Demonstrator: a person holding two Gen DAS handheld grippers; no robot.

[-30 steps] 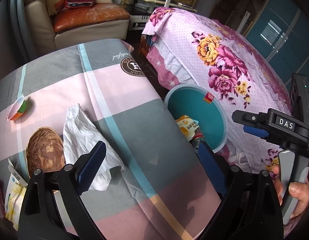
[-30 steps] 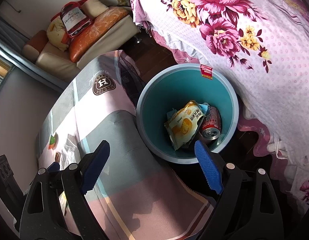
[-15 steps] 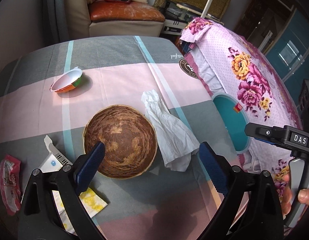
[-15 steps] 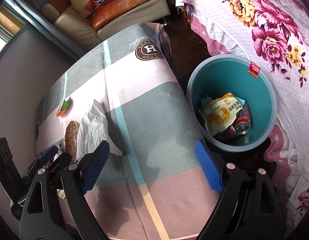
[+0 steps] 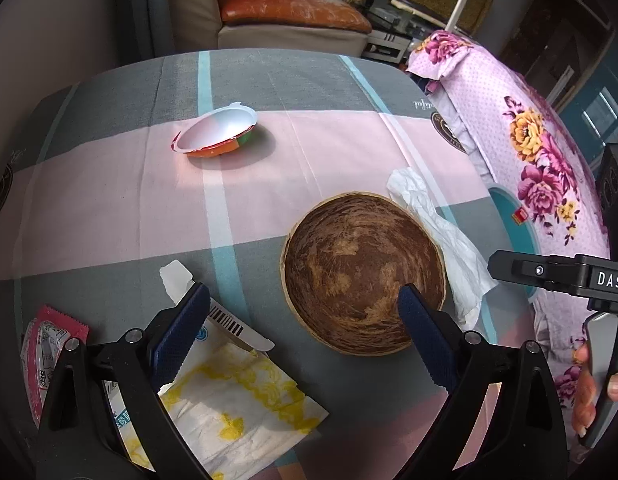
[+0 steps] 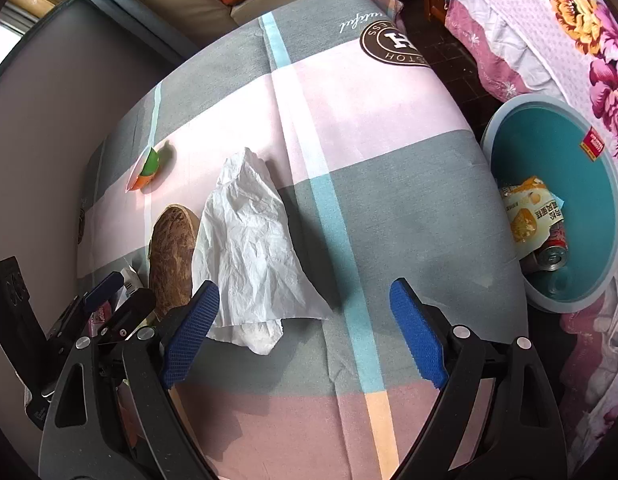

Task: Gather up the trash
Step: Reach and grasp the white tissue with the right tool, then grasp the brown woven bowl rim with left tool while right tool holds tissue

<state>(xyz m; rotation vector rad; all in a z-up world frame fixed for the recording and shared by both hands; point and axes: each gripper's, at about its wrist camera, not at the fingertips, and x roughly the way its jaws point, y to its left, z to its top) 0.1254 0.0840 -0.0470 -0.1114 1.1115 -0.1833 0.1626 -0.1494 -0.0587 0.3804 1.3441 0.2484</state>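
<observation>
Trash lies scattered over the table, none of it held: both the left tongs and the right tongs gape wide and empty. Nearest the left tongs, at 7 o'clock in the left view, a yellow-stained wrapper sits under the near finger, with a pink packet at 8 o'clock by the edge. A brown bowl rests just ahead at 5 o'clock, its far rim touching a crumpled tissue. In the right view that tissue lies just beyond the right tongs, at 9 o'clock of centre. Farther off, at 11 o'clock in the left view, a torn cup lies tipped on the pink band.

This looks like the reach between pickups, with a fresh piece being chosen. The tissue seems the likeliest next grab for the right tongs: lower over it, close on the bunched near end, then carry it to the bin at 3 o'clock, which stands on the floor beside the table and already holds a snack bag and a can.

Checked grey, pink and teal cloth covers the table; a floral bed flanks the bin, and a sofa stands beyond
</observation>
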